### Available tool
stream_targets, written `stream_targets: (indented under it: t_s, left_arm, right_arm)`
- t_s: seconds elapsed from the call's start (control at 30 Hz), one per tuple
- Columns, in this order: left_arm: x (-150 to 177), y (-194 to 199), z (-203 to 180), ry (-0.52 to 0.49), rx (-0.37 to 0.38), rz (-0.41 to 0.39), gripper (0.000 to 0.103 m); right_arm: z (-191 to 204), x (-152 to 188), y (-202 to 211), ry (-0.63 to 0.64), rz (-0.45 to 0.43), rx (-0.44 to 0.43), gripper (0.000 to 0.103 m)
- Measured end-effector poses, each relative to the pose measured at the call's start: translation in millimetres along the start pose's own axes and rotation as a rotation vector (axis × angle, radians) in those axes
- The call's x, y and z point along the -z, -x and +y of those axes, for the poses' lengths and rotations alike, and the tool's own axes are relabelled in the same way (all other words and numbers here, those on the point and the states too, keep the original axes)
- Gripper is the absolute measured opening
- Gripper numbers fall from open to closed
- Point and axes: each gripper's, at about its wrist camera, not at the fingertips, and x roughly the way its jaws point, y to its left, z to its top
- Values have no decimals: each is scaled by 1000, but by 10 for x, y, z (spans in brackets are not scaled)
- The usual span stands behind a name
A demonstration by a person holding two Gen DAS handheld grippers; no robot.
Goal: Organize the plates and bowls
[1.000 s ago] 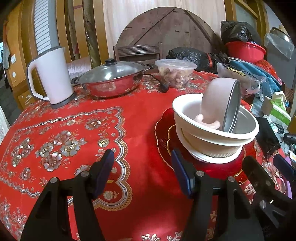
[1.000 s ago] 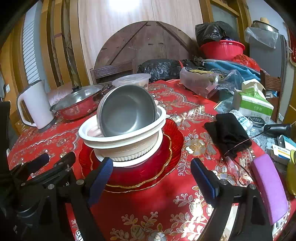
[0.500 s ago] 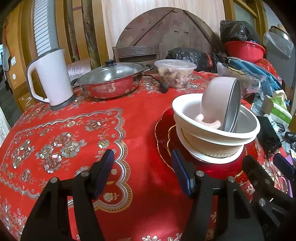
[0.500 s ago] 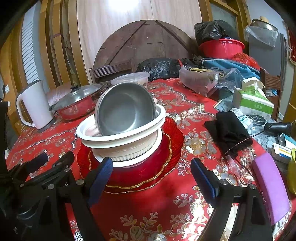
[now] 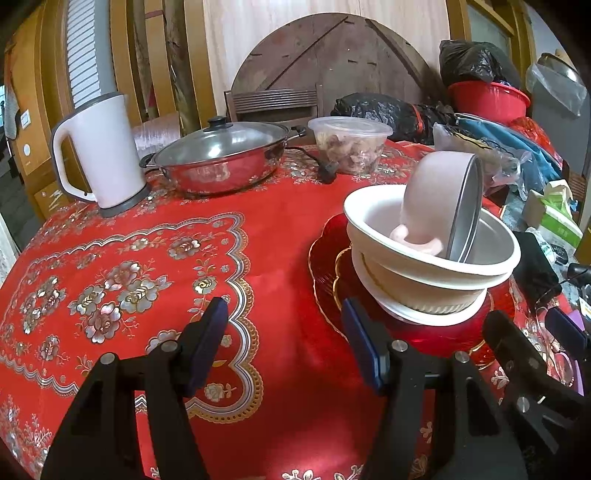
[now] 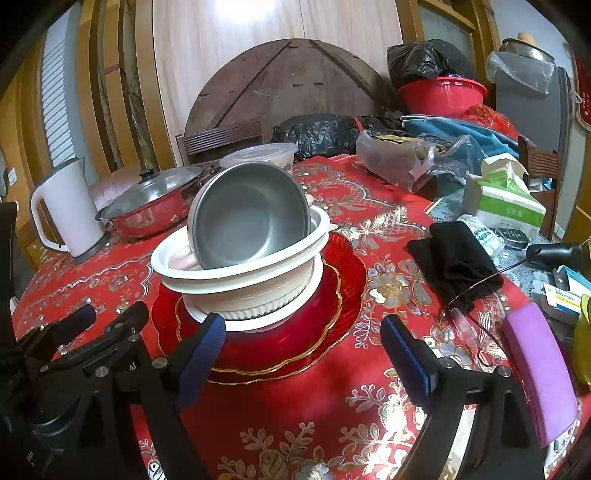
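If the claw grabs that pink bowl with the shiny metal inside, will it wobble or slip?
Probably wobbles: the pink bowl with the metal lining stands on edge, leaning inside the white round bowl, so a nudge may tip or roll it. Its smooth metal inside looks slippery. It seems rigid, and likely fairly light.

Pale wood-panel wall (image 6: pixel 258 33) at back, w/ bright glare up top. Round brown tabletop (image 5: pixel 328 62) leaning upright against it, slatted chair back (image 5: pixel 275 101) just in front. Amber wood frames (image 5: pixel 122 48) at left w/ white louvred shutter (image 5: pixel 83 51). Grey cabinet (image 6: pixel 532 96) far right.
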Motion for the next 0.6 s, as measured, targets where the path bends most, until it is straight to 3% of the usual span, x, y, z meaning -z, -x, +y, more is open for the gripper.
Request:
stream_targets:
  t_s: [0.6]
  left_arm:
    - [6, -5, -5, -1, 4, -1, 63]
  right_arm:
    - [-15, 10, 23, -4, -3, 6, 88]
